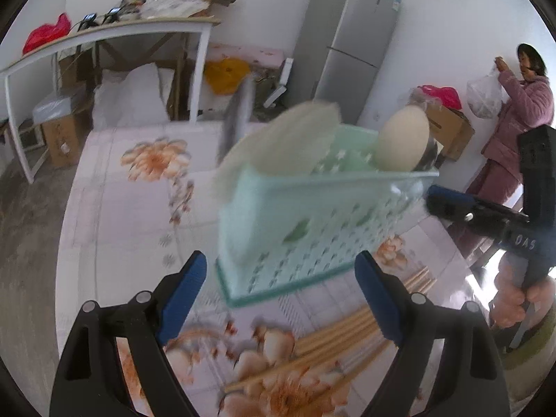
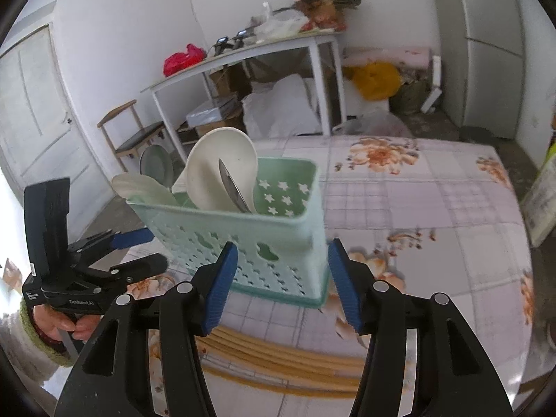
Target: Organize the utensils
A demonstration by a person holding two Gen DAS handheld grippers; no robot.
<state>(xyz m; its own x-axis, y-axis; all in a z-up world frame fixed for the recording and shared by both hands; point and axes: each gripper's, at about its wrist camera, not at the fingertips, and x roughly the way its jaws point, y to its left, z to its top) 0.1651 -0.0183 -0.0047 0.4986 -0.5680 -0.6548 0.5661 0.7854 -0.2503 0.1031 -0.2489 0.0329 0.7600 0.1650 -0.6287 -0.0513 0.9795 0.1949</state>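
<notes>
**Both grippers open around the green utensil basket**

The mint-green perforated basket [image 2: 250, 243] stood upright on the floral tablecloth [image 2: 417, 208], at the centre of both views. Several utensils stood in it: a pale spatula [image 2: 217, 170] with a metal blade [image 2: 232, 191] leaning across its face, and a paler spoon-like piece [image 2: 142, 187] sticking out over the basket's left rim in the right wrist view.

The left gripper [image 1: 281, 292] filled the bottom of its own frame, its blue-padded jaws spread wide and holding nothing; the basket's lower edge sat between and just beyond the fingertips. The right gripper [image 2: 281, 285] was likewise wide open and empty, its pads flanking the basket's near corner without clearly touching it.

A bundle of wooden chopsticks [image 2: 278, 358] lay flat on the cloth in the lower middle of the right wrist frame, just in front of the basket and behind the fingers.
</notes>
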